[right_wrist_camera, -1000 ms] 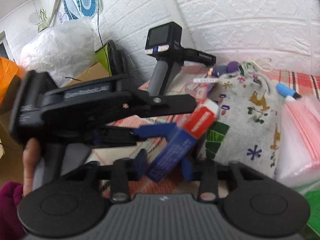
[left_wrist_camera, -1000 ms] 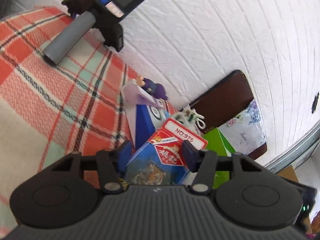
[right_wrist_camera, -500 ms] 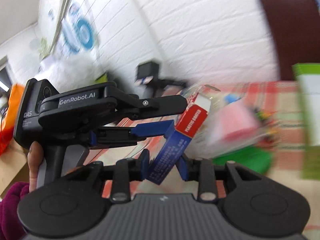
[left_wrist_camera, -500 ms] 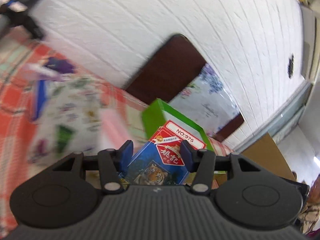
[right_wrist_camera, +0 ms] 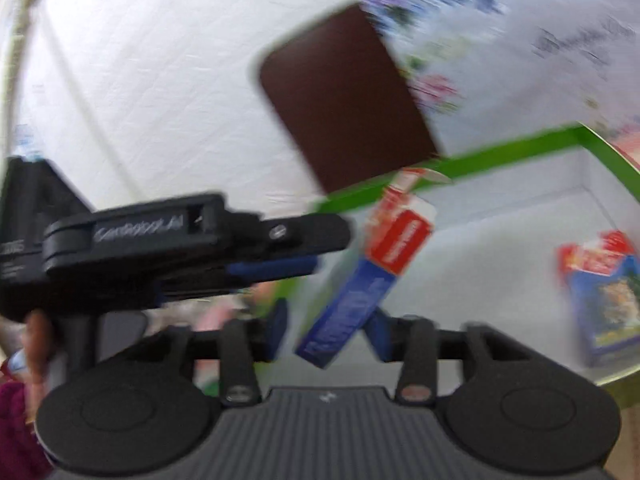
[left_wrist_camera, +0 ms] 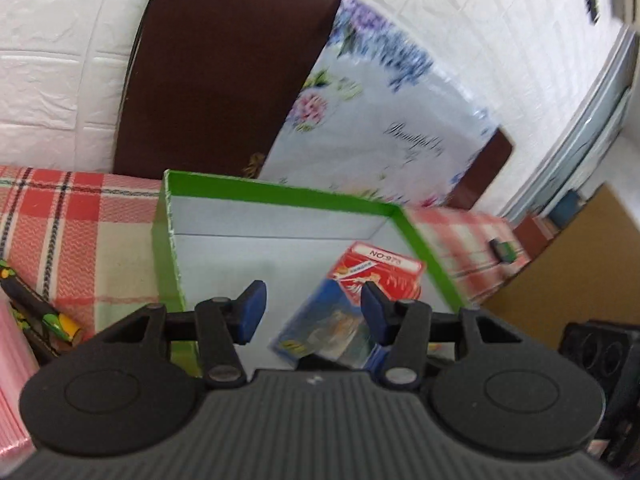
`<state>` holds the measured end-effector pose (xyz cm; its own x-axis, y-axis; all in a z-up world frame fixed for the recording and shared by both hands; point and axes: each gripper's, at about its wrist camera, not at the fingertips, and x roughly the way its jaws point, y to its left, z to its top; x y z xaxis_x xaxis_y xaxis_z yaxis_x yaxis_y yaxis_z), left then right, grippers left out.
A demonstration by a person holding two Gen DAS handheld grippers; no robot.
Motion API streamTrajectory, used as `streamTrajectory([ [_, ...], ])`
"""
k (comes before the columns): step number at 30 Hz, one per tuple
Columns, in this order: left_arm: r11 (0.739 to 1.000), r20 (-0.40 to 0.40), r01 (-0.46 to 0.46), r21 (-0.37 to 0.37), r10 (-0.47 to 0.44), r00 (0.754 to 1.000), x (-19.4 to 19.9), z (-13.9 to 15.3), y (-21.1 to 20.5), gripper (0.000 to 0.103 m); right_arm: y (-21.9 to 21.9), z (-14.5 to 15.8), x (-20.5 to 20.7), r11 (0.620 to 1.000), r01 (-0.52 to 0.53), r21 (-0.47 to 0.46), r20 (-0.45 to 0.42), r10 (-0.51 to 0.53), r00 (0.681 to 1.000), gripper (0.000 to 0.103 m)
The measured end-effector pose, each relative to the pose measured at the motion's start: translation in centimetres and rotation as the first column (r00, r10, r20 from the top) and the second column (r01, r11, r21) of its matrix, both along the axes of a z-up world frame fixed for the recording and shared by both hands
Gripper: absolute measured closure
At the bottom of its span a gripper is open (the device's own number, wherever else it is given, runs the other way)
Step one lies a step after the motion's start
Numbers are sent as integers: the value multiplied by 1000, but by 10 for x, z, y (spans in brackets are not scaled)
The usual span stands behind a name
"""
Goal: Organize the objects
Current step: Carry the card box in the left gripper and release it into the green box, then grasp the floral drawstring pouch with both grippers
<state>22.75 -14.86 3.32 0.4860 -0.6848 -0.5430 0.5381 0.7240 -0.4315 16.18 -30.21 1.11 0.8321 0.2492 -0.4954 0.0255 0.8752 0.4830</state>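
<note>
A green box with a white inside point(left_wrist_camera: 280, 196) stands on the plaid cloth; it also shows in the right wrist view point(right_wrist_camera: 520, 148). My left gripper point(left_wrist_camera: 312, 308) is open over it. A red and blue card pack point(left_wrist_camera: 352, 300) lies loose in the box below the left gripper's right finger; it also shows in the right wrist view point(right_wrist_camera: 604, 292). My right gripper point(right_wrist_camera: 328, 324) has its jaws apart, and a second red and blue card pack point(right_wrist_camera: 368, 276) stands tilted between them, blurred. The left gripper's body point(right_wrist_camera: 180, 248) shows at the left.
A dark brown chair back point(left_wrist_camera: 224, 68) with a floral cloth point(left_wrist_camera: 380, 120) stands behind the box against the white brick wall. A pencil case point(left_wrist_camera: 36, 308) and pink packet point(left_wrist_camera: 12, 380) lie at left. A cardboard box point(left_wrist_camera: 568, 272) is at right.
Both grippers swung right from the plaid cloth to the green box. My left gripper opened and let its card pack drop into the box. My right gripper's jaws widened around its pack.
</note>
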Motion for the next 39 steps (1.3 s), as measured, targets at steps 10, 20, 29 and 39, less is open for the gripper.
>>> streamTrajectory([
  [10, 989, 107, -121, 83, 112, 988, -48, 15, 35, 48, -4, 10, -61, 994, 97, -59, 100, -91, 991, 49],
  [20, 924, 142, -343, 167, 321, 936, -123, 3, 139, 44, 58, 16, -98, 995, -12, -99, 80, 20, 997, 46],
  [29, 850, 112, -498, 174, 485, 867, -136, -13, 224, 44, 144, 18, -68, 961, -232, -153, 37, 240, 970, 46],
  [39, 881, 107, -469, 68, 461, 881, -84, -8, 263, 17, 218, 22, -7, 865, -373, -336, 37, 409, 912, 45],
])
